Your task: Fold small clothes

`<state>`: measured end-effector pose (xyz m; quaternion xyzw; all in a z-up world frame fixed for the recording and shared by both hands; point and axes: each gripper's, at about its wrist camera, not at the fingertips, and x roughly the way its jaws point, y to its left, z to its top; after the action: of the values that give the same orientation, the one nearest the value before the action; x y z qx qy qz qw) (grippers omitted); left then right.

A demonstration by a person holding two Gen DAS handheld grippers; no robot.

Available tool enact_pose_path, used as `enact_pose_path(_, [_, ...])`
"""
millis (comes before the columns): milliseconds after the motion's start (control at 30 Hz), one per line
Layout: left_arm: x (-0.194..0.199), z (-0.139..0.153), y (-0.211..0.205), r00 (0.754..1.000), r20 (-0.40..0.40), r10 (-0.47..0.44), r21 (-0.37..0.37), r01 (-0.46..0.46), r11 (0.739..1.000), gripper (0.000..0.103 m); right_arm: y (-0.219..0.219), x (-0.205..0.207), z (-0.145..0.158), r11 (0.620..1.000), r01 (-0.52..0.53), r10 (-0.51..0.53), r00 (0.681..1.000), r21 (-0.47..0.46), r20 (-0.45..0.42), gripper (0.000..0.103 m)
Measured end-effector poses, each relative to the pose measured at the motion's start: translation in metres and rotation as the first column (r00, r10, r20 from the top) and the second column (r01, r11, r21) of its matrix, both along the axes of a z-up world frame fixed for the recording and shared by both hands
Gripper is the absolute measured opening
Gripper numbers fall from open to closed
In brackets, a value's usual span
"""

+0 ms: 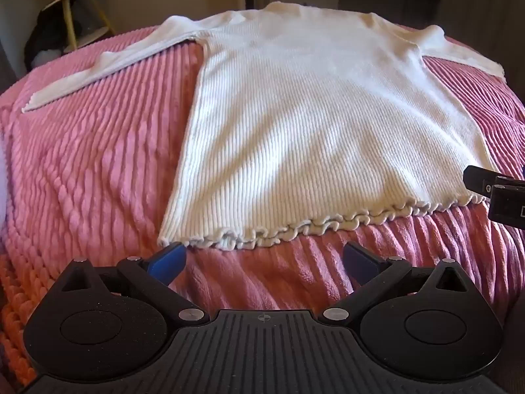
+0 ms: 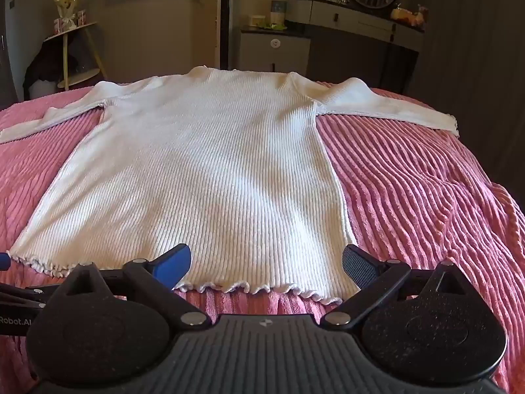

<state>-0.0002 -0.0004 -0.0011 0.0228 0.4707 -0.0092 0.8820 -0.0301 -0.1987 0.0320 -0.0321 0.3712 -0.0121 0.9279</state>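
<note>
A white ribbed long-sleeved top (image 1: pixel 315 124) lies flat on a pink ribbed bedspread (image 1: pixel 92 164), neck at the far side, both sleeves spread out, frilly hem nearest me. My left gripper (image 1: pixel 264 261) hovers open just short of the hem's left corner, nothing between its blue pads. In the right wrist view the same top (image 2: pixel 203 177) fills the middle. My right gripper (image 2: pixel 265 264) stands open above the hem near its right corner, with the cloth seen between the fingers but not pinched. Part of the right gripper (image 1: pixel 498 193) shows at the right edge of the left wrist view.
The bedspread (image 2: pixel 420 197) drops off at the right and far sides. Beyond the bed stand a small round side table (image 2: pixel 73 55) at the left and a dark dresser with a round mirror (image 2: pixel 361 23) at the back right.
</note>
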Motion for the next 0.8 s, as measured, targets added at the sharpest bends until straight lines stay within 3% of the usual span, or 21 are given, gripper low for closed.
enact_pose_path(800, [0.0056, -0.0046, 0.0026, 1.0, -0.025, 0.003, -0.016, -0.003, 1.0, 0.103, -0.0036, 0.0006, -0.0035, 1.0, 0.018, -0.017, 1.0, 0.019, -0.011, 0.099])
